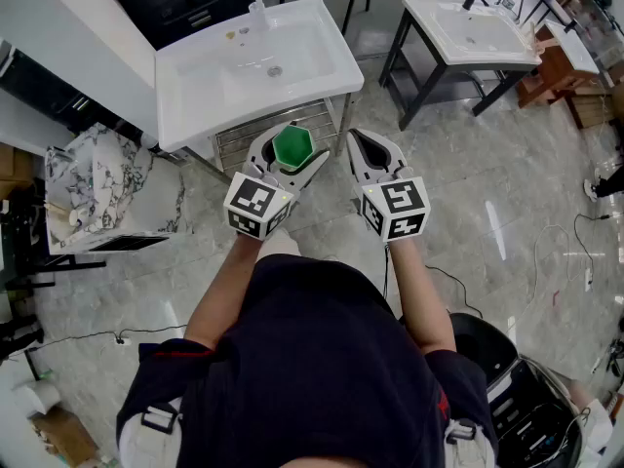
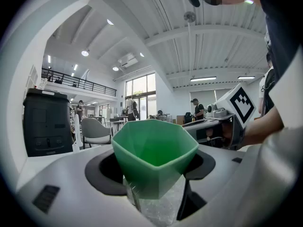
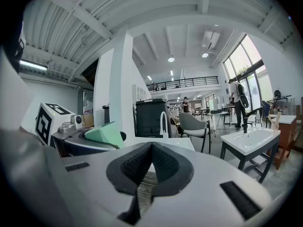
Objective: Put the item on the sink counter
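one green cup (image 2: 154, 150) sits clamped in the left tool (image 1: 294, 156) — held near level, probably so it won't tip before the sink surface (image 1: 195, 86) — right tool (image 1: 369, 152) clenched empty.

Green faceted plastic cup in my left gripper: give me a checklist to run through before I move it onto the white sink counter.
1. Grip: fingers of the left gripper press both sides of the green faceted plastic cup: ok.
2. Cup upright, mouth up: ok.
3. Cup empty inside: ok.
4. Right gripper shut, empty, clear of the cup: ok.
5. Bare flat spot on the white sink counter, left of the basin: ok.
6. Cup over the counter: not ok, it hangs short of the front edge.
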### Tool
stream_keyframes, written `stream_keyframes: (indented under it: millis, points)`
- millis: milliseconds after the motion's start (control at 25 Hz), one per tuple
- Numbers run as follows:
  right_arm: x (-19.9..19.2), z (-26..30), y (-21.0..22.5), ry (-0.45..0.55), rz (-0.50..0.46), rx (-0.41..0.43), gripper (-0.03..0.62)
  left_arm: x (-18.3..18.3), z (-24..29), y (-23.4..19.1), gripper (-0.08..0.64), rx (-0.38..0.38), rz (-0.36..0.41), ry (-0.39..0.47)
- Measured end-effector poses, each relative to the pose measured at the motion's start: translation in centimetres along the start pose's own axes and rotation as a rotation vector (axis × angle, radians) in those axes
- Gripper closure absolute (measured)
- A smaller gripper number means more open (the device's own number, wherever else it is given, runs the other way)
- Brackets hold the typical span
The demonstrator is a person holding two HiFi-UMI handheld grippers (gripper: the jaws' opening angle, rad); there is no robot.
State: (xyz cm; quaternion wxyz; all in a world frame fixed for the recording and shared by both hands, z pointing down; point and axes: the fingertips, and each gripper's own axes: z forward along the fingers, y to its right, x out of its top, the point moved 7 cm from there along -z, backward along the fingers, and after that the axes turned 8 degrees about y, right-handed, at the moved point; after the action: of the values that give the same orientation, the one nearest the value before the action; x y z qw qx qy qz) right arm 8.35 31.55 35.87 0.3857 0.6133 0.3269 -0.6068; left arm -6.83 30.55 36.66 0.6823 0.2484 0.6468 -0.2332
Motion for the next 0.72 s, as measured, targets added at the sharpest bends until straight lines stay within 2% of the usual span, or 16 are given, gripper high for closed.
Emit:
stream_keyframes:
  millis: [720]
  points:
    - [-0.3, -2.9, 0.2, 0.018, 0.049, -0.017, 0.558, 0.0, -1.0, 2.3, 0.236, 0.006, -0.017, -0.003]
